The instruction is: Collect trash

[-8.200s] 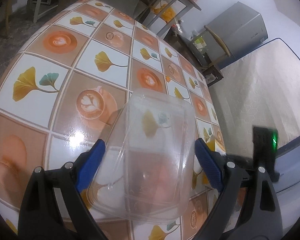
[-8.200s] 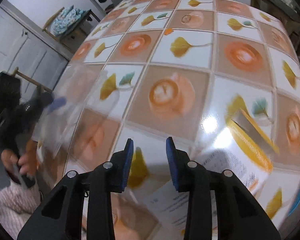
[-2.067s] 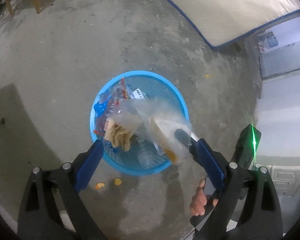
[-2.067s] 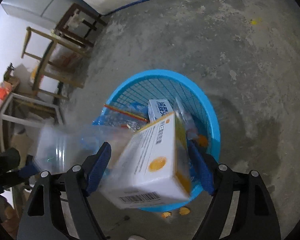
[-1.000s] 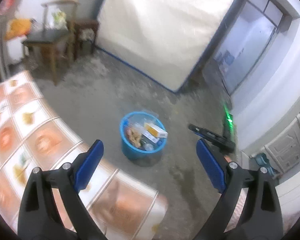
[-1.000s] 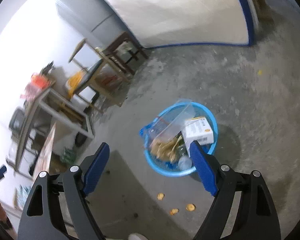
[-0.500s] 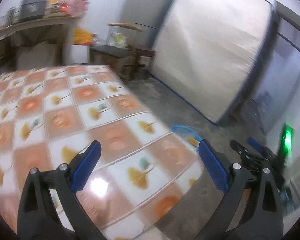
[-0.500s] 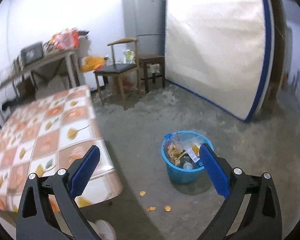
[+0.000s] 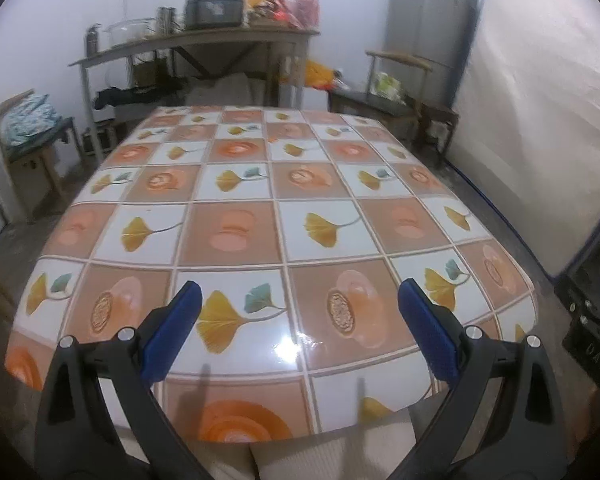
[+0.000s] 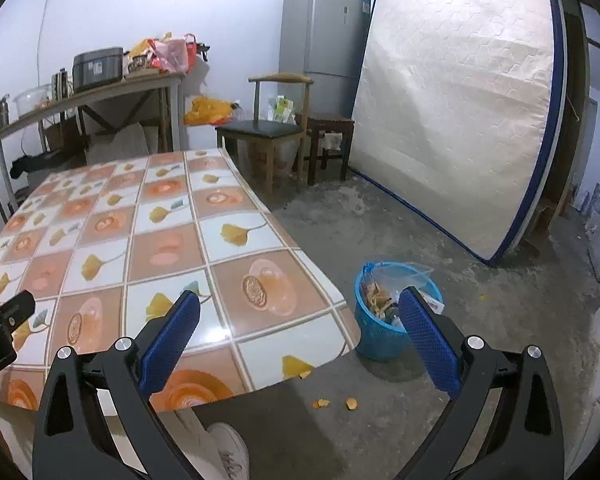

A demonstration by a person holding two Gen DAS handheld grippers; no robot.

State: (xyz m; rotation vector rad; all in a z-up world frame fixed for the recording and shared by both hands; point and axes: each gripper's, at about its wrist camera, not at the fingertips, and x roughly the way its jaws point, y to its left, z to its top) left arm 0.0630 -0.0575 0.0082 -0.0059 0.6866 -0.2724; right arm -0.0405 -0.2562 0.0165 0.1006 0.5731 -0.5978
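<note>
Both grippers tilt down over the glossy tile-patterned worktop (image 9: 236,236): left gripper (image 9: 298,334) and right gripper (image 10: 300,330) have jaws wide apart, empty. The blue plastic mesh bin (image 10: 370,334), trash-filled, stands on the concrete floor (image 10: 480,320) beside the worktop.

Both tongs, left (image 9: 298,326) and right (image 10: 300,330), wide, empty.

The bin (image 10: 384,332) is partly covered by a blue finger (image 10: 428,344), and its contents cannot be told apart. The table's (image 9: 236,240) near edge is hidden behind gripper frames. Only a cut-off sliver of the left gripper (image 10: 0,332) is seen at the right view's edge. Items on the shelf (image 9: 204,38) are too small to be identified.
</note>
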